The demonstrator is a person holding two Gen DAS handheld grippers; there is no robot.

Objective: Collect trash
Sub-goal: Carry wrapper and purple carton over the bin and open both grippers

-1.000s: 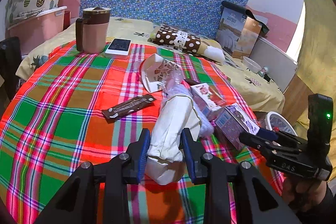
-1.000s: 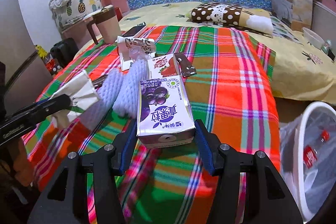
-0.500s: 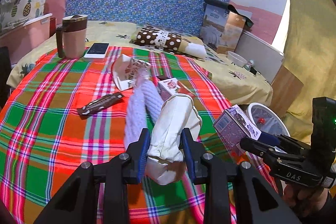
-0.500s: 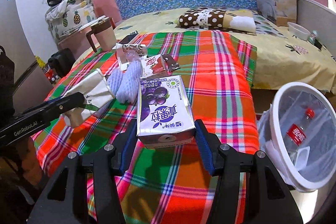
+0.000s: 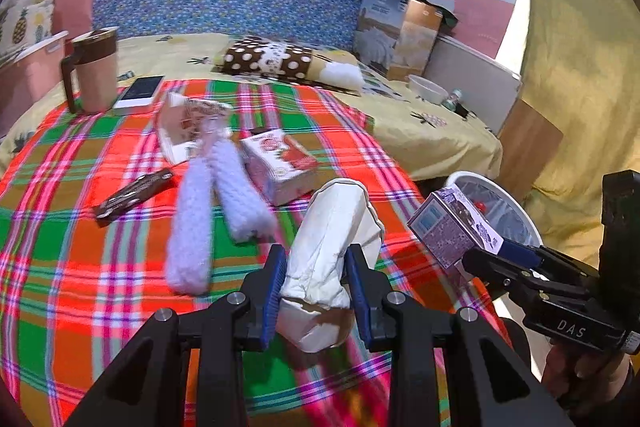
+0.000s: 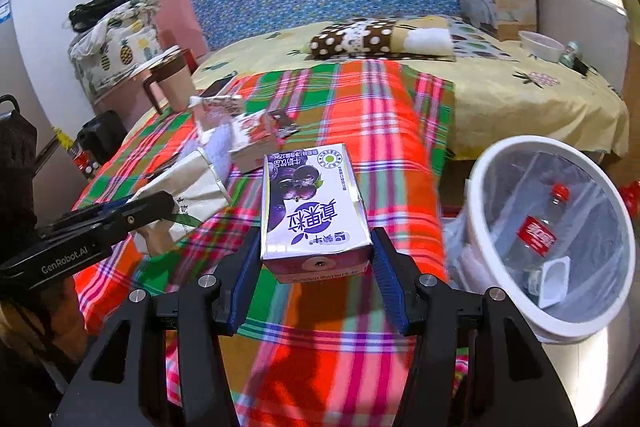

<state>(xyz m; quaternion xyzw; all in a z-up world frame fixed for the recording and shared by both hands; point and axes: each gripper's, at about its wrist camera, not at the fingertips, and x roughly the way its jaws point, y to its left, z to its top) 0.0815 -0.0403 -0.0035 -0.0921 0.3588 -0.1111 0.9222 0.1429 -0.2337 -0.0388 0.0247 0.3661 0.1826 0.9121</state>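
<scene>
Between the blue pads of our left gripper [image 5: 316, 291] we are clamping a crumpled white paper bag [image 5: 332, 251], squeezing it near its folded base so that it is sticking forward and clear of the cloth. Our right gripper [image 6: 316, 267] is pinching a purple milk carton [image 6: 312, 207] across its two sides, lengthwise along the fingers, which is keeping it level. We are carrying one piece in each hand, so two items should be going out in a single trip.

Just beyond the bed's edge, to the right, a white-rimmed trash bin [image 6: 496, 155] is standing on the floor with a clear liner, already holding a red-capped bottle [image 6: 540, 227] and a small white cup [image 6: 554, 279]; we judge that we are heading there to drop both loads.

Further along the plaid blanket [image 5: 80, 235] more trash is waiting: two white foam sleeves [image 5: 208, 211], a red-printed carton [image 5: 280, 163], a dark wrapper [image 5: 134, 193] and a torn paper packet [image 5: 184, 131]. Beyond these, a mug [image 5: 94, 71] and a phone [image 5: 140, 91] are sitting side by side; these look like keepers rather than rubbish.
</scene>
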